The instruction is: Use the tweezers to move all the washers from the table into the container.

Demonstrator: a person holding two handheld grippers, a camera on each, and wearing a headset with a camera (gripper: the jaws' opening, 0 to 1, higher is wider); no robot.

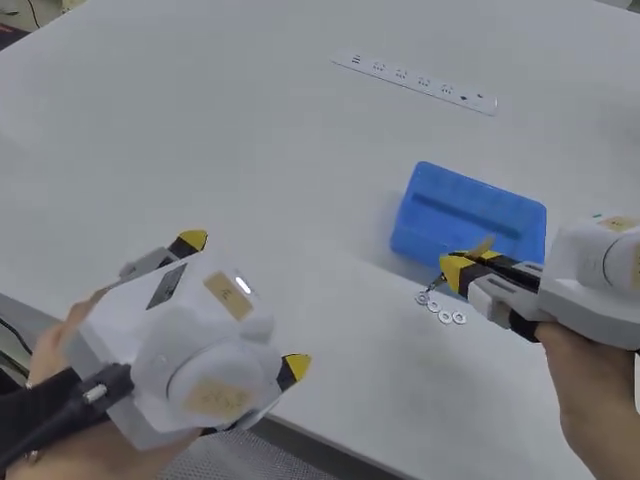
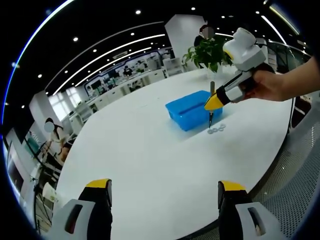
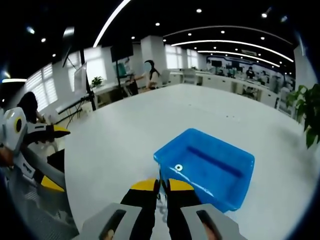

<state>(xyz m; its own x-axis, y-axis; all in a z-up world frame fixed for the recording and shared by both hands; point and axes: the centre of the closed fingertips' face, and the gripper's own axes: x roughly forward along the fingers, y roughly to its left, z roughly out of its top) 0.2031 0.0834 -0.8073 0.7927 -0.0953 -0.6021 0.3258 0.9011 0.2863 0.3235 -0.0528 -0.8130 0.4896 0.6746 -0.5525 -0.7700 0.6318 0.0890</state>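
A blue container [image 1: 468,225] stands on the white table [image 1: 250,150]. Several washers [image 1: 441,309] lie in a short row just in front of it. My right gripper [image 1: 456,269] is shut on the tweezers [image 2: 210,118], which point down with the tip at the washers [image 2: 216,130]. In the right gripper view the jaws [image 3: 162,186] are close together above the container [image 3: 210,170], and one washer [image 3: 178,167] lies inside it. My left gripper [image 1: 242,305] is held open and empty at the near left, well away from the washers.
A white power strip [image 1: 415,83] lies on the far side of the table. The table's near edge [image 1: 330,440] runs just below both grippers. Potted plants [image 2: 210,50] and office desks stand behind, with people far off.
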